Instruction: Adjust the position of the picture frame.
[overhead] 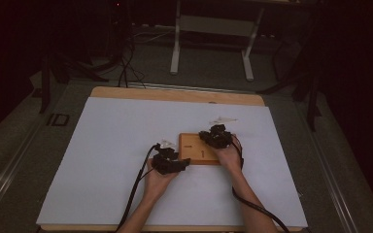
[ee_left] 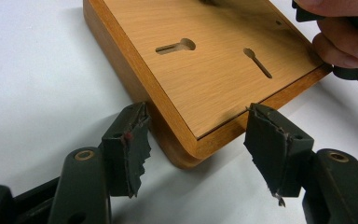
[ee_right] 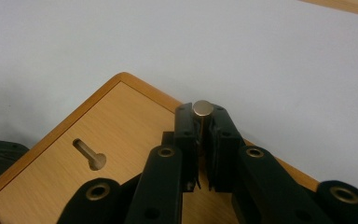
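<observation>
A wooden board (overhead: 197,149) with two keyhole slots lies flat on the white sheet (overhead: 111,145) that covers the table, and both grippers work at it. The left gripper (ee_left: 193,140) sits at the board's near left corner with its jaws spread wide, one on each side of that rounded corner and neither one pressing on the wood — it looks set to steady the board rather than lift it. The right gripper (ee_right: 202,122) hovers over the board's far right part, its jaws clamped on a small metal pin (ee_right: 202,108) that stands upright between them. One keyhole slot (ee_right: 89,156) lies just to the left of the pin. The step in hand seems to be fitting the pin into the board; the next move calls for lining its end up with the slot's round end — and for the left jaws to close on the corner so the board cannot slide.
</observation>
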The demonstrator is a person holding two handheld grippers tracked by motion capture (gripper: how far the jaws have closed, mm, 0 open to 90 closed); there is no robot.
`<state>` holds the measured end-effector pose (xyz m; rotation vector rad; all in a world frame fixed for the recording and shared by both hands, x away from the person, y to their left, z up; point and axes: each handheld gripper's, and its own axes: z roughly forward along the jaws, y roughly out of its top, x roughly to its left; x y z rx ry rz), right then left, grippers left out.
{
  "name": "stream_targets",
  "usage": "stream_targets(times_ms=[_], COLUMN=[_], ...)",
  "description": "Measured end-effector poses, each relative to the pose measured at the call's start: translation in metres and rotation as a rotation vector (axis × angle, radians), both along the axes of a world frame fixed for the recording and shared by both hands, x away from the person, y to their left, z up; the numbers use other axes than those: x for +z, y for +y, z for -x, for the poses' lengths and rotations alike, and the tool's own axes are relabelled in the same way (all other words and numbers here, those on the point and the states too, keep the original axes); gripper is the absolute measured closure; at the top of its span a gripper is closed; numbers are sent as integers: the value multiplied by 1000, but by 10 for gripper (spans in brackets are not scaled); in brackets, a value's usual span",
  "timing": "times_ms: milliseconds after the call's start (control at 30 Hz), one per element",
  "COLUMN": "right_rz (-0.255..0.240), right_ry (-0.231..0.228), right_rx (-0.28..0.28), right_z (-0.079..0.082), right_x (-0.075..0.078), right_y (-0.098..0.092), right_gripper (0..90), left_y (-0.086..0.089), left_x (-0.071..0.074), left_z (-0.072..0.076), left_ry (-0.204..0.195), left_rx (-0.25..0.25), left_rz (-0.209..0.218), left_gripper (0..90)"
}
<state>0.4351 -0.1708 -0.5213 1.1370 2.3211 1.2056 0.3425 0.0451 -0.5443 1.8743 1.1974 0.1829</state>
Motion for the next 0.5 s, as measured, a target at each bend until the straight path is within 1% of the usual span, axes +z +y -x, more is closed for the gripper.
stream_targets(times_ms=[233, 333, 500], right_rz=[-1, 7, 12], right_ry=[9, 13, 27], right_rx=[5, 24, 24], right_z=[-1, -1, 0], right_x=[1, 3, 5], right_y=[-1, 0, 2], right_gripper=[849, 851, 851], left_y=[0, 0, 2], left_x=[0, 1, 3], left_z=[0, 1, 2], left_ry=[0, 2, 0], left_rx=[-10, -17, -22], left_rz=[-4, -7, -8], left_gripper=[396, 380, 375])
